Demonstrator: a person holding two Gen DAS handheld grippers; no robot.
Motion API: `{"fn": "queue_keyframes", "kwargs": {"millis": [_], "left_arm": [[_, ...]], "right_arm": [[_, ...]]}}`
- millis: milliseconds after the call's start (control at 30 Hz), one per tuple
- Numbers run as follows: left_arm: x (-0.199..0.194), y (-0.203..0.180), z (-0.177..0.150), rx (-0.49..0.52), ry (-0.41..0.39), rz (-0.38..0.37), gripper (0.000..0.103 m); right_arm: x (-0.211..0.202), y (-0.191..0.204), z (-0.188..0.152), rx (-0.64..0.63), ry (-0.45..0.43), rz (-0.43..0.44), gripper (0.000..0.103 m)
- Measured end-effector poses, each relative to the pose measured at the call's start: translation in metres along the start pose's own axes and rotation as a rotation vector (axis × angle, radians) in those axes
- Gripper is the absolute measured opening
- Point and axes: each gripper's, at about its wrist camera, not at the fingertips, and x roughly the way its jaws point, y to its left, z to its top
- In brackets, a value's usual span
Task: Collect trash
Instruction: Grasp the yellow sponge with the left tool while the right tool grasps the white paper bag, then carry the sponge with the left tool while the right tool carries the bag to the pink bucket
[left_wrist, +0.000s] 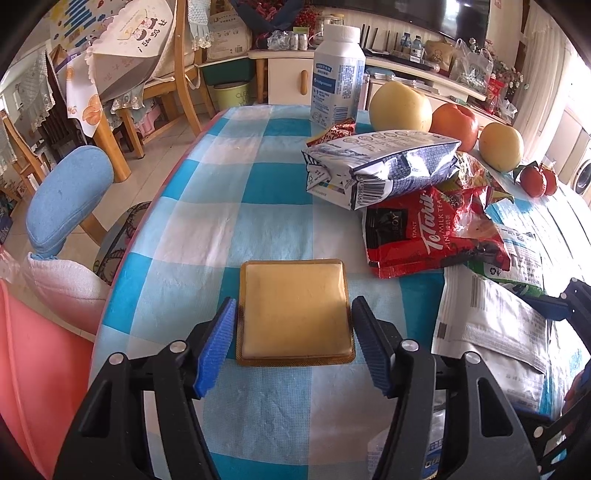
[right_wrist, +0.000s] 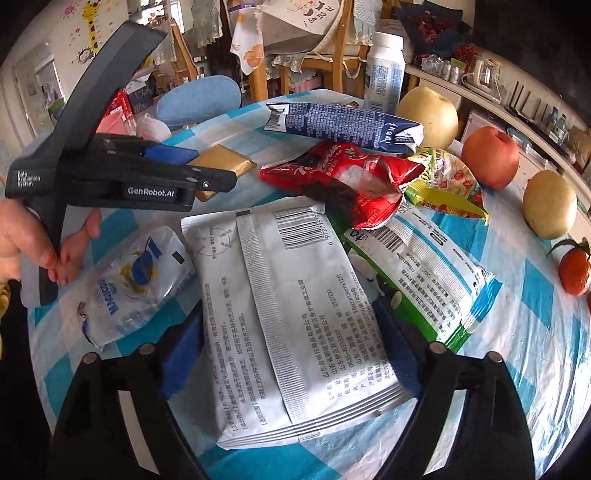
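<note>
Trash wrappers litter a blue-checked table (left_wrist: 229, 206): a flat yellow packet (left_wrist: 295, 314) lies between the spread fingers of the left gripper (left_wrist: 293, 345), untouched, while the right gripper (right_wrist: 291, 354), jaws wide, straddles a white pouch (right_wrist: 291, 325) beside a red milk-tea bag (right_wrist: 343, 177).

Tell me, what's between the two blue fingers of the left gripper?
The flat yellow square packet lies between the left gripper fingers, on the checked tablecloth. The left wrist view shows it.
</note>
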Motion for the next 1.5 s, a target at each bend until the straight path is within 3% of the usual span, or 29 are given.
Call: {"fn": "queue_keyframes", "kwargs": {"millis": [367, 800, 1233, 1500], "left_arm": [[-0.007, 0.006, -0.007, -0.034, -0.004, -0.021, 0.063], [-0.041, 0.008, -0.017, -0.048, -0.085, -0.019, 0.063], [-0.086, 0.021, -0.026, -0.046, -0.192, 0.069, 0.063], [-0.119, 0.044, -0.030, -0.092, -0.262, 0.117, 0.063]], "right_arm": [[-0.009, -0.002, -0.010, 0.094, -0.025, -0.070, 0.080], [-0.022, 0.007, -0.025, 0.179, -0.042, -0.202, 0.079], [-0.054, 0.010, -0.035, 0.256, -0.097, -0.313, 0.079], [-0.081, 0.025, -0.024, 0.270, -0.156, -0.335, 0.079]]}}
